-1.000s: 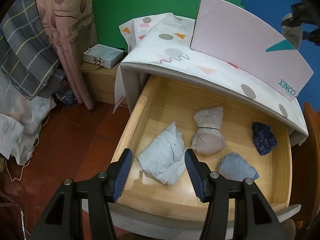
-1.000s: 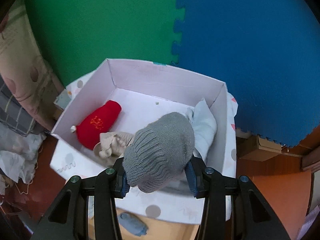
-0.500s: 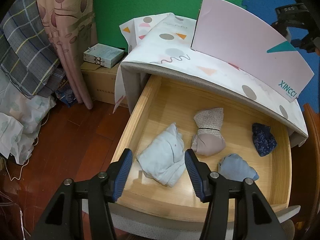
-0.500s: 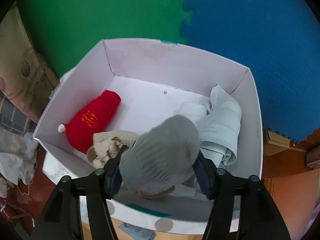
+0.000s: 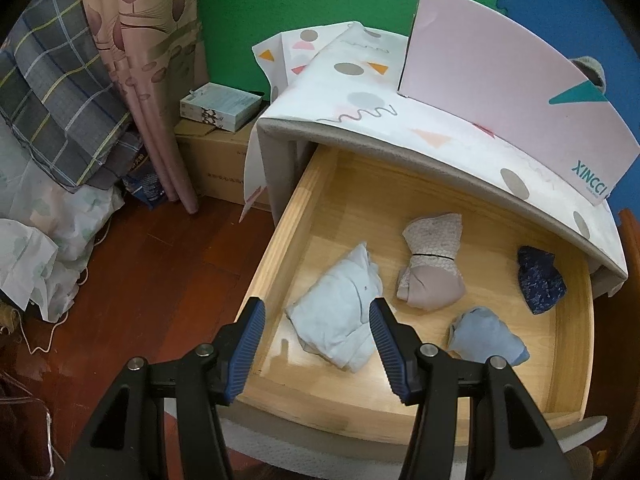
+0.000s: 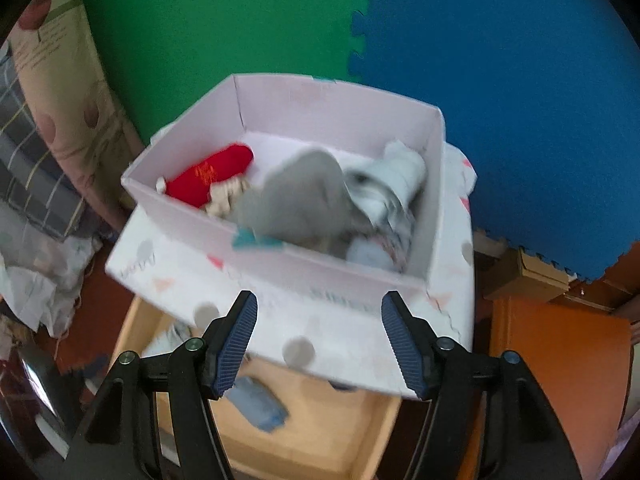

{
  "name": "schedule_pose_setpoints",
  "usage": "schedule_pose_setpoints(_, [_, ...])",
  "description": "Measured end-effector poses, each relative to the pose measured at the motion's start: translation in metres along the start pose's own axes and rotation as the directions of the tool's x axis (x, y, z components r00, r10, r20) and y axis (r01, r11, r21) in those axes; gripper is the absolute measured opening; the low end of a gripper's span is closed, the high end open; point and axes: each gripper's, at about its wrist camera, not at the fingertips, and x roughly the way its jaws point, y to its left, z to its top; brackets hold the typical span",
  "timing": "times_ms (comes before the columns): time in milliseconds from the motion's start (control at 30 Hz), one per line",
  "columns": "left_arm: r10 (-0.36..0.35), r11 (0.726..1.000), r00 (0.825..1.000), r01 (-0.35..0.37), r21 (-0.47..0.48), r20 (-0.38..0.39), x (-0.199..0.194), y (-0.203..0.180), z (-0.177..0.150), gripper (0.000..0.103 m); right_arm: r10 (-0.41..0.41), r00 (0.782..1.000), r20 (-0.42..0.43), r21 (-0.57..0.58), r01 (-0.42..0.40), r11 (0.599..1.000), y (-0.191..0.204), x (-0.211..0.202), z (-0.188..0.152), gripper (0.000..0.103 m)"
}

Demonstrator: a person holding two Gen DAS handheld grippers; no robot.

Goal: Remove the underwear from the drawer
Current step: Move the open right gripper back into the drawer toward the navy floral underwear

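The wooden drawer [image 5: 280, 240] stands pulled out. Inside lie a pale blue folded garment [image 5: 336, 320], a beige-and-pink bundle [image 5: 432, 268], a navy bundle [image 5: 540, 280] and a blue bundle [image 5: 486, 338]. My left gripper [image 5: 316, 308] hovers open above the drawer's front, framing the pale blue garment without touching it. My right gripper [image 6: 320, 304] is open and empty, in front of the pink box [image 6: 340, 108] on the cabinet top. The grey knit bundle [image 6: 304, 200] lies in that box, beside a red item [image 6: 212, 174], a beige piece [image 6: 226, 198] and pale cloth [image 6: 400, 172]. The right view is blurred.
A patterned cloth [image 5: 360, 92] covers the cabinet top under the box. Curtains [image 5: 152, 60], piled bedding [image 5: 60, 120] and a cardboard box [image 5: 216, 160] crowd the left. Red-brown floor [image 5: 160, 280] lies beside the drawer. An orange cabinet [image 6: 560, 360] stands at the right.
My right gripper opened and let go of the grey knit bundle, which now lies in the box. It then drew back from the box. The left gripper stayed put.
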Motion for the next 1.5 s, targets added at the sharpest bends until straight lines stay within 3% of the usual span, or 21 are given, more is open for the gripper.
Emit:
schedule_pose_setpoints(133, [0.006, 1.000, 1.000, -0.006, -0.016, -0.009, 0.001, 0.003, 0.000, 0.056, 0.037, 0.999, -0.016, -0.021, -0.037, 0.999, -0.004, 0.005, -0.039, 0.042])
schedule_pose_setpoints(400, [0.037, 0.999, 0.999, -0.037, -0.028, -0.015, 0.003, 0.005, 0.000, 0.056, 0.018, 0.985, -0.170, -0.095, -0.034, 0.995, -0.003, 0.078, -0.111, 0.029])
schedule_pose_setpoints(867, [0.029, 0.997, 0.999, -0.031, -0.072, -0.037, 0.006, 0.013, 0.000, 0.056, -0.073, 0.982, -0.175, -0.253, 0.026, 0.967, 0.000, 0.165, -0.131, 0.028])
schedule_pose_setpoints(1200, [0.027, 0.998, 0.999, -0.030, -0.063, -0.042, 0.008, 0.012, 0.001, 0.056, -0.153, 0.970, -0.188, -0.342, 0.081, 0.936, 0.009, 0.198, -0.130, 0.028])
schedule_pose_setpoints(1500, [0.027, 0.998, 0.999, -0.030, -0.061, -0.043, 0.009, 0.013, 0.002, 0.056, -0.146, 0.966, -0.213, -0.337, 0.068, 0.939, 0.008, 0.213, -0.134, 0.026])
